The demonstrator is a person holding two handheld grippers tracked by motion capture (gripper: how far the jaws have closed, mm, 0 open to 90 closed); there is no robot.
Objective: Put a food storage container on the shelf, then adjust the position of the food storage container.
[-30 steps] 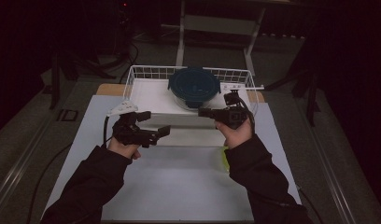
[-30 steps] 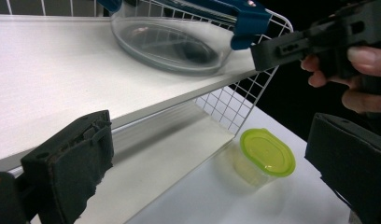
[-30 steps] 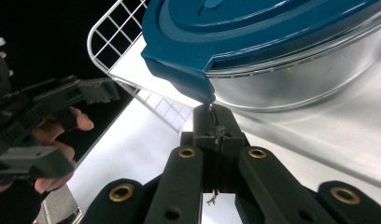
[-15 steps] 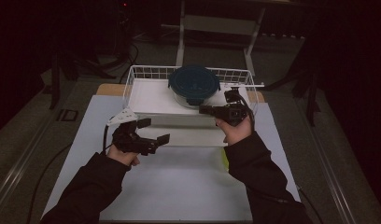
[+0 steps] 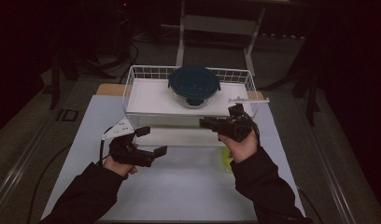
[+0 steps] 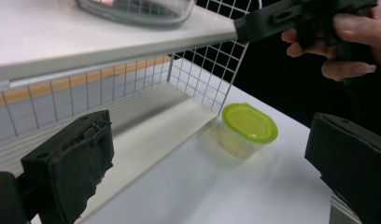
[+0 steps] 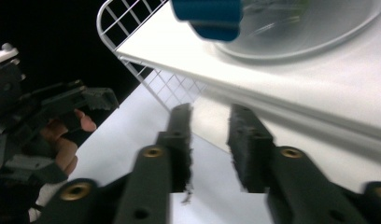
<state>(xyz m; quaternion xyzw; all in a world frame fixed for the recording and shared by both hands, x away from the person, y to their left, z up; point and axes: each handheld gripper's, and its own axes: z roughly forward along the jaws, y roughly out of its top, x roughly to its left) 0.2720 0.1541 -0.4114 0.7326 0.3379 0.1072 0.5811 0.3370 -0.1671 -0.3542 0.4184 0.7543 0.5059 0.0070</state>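
High view: your right gripper (image 5: 205, 123) has just parted its jaws, nothing between them, beside the round lidded container (image 5: 194, 85) on the rack's shelf (image 5: 146, 95), while your left gripper (image 5: 151, 142) hangs released and empty.

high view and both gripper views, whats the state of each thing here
glass container: dark blue lid on, upright on the rack's top shelf
small green-lidded tub: lid on, upright on the table beside the rack
wire rack: upright, lower shelf bare where visible
left gripper: open wide, nothing between its fingers
right gripper: has just been opening, a narrow gap, nothing between its fingers
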